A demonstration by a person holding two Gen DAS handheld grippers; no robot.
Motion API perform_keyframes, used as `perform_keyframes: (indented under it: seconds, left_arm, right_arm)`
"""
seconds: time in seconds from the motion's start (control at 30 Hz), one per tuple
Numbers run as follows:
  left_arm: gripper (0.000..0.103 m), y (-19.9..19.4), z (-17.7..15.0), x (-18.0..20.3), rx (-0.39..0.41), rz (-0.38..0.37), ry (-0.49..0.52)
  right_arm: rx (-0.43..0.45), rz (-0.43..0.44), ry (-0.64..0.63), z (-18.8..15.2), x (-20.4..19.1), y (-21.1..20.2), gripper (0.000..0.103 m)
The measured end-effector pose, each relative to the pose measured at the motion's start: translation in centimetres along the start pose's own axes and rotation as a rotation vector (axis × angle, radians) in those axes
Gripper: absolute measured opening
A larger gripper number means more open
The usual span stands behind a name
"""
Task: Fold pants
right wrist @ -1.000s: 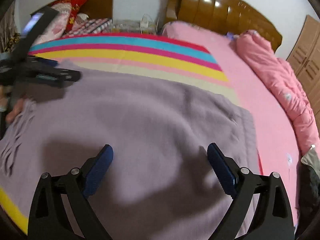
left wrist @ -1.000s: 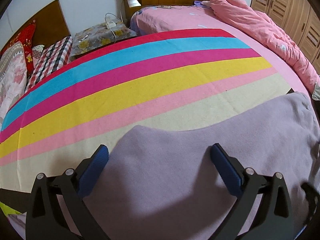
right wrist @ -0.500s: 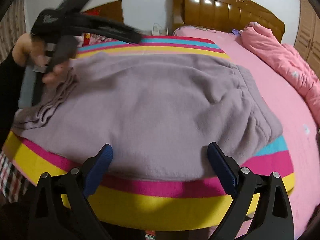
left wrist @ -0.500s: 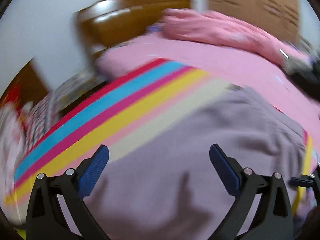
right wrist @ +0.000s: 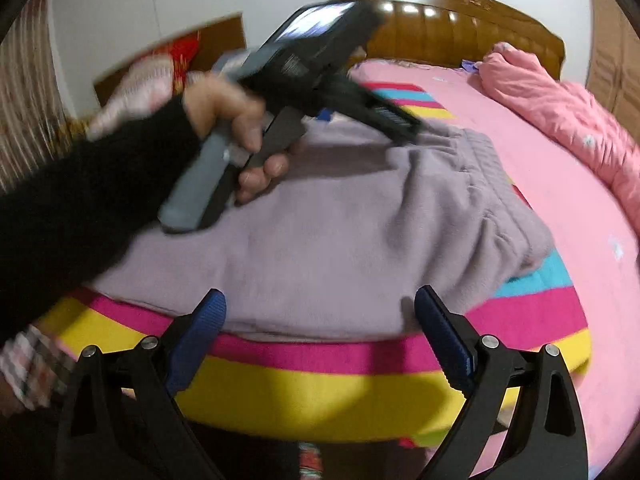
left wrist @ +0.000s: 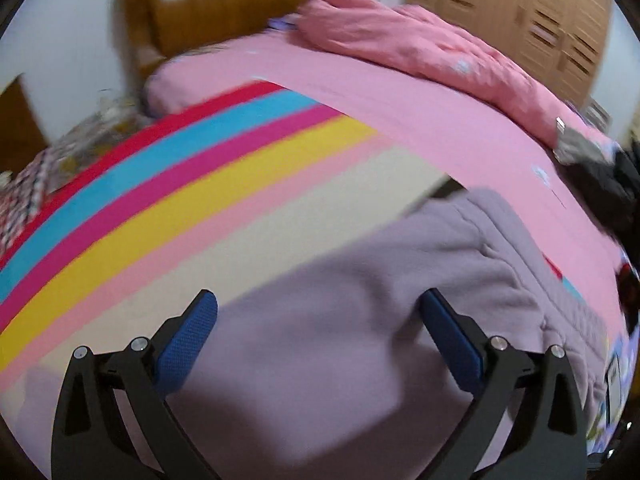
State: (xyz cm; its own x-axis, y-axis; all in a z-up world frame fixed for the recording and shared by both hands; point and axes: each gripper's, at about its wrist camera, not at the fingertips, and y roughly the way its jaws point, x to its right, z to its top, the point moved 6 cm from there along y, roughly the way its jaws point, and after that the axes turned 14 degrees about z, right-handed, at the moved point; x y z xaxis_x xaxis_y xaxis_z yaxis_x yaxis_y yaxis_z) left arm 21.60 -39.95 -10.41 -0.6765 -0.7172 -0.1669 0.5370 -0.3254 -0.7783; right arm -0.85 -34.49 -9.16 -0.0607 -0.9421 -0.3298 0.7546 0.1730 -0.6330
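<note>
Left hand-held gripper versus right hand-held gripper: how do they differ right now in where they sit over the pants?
The left hand-held gripper hangs over the lilac pants, near their far edge by the striped blanket; the right hand-held gripper sits at the pants' near edge, its tips over the blanket's magenta stripe. The left aims toward the waistband; the right looks across the whole folded bundle. Both are open and hold nothing.

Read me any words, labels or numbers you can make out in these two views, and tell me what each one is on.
None can be read.
Sticker on the left gripper's body: print too blurred.
Lit screen on top of it: blurred, no legible text.
Light patch beside the folded pants, at the frame's right edge: too blurred to tell.
</note>
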Motion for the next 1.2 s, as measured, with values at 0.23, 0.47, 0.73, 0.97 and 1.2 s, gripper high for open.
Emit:
perform_keyframes:
  seconds: [0.23, 0.47, 0.73, 0.97, 1.2]
  left_arm:
    - [0.101, -10.3, -2.8, -10.8, 0.136, 0.178, -0.229]
    - [0.101, -13.0, -13.3, -18.8, 0.038, 0.401, -0.282]
    - [0.101, -12.7, -21.3, -25.4, -0.083, 0.483, -0.392]
    - [0.102, -11.7, -22.0, -25.9, -0.099, 0.468, -0.387]
    - [0.102, -11.3, -22.4, -25.9, -0.095, 0.462, -0.398]
  right_arm:
    - [0.104, 0.091, 0.450, -0.7, 8.6, -2.5, 0.092]
    - [0.046, 0.112, 0.413, 0.8, 7.7, 0.2, 0.091]
    - [-0.016, 0.096, 0.453, 1.6, 9.7, 0.2, 0.079]
    - [-0.112, 0.080, 0.428, 1.6, 8.6, 0.6, 0.073]
    - [-0.068, 0.005, 0.424, 2.2, 9.4, 1.1, 0.055]
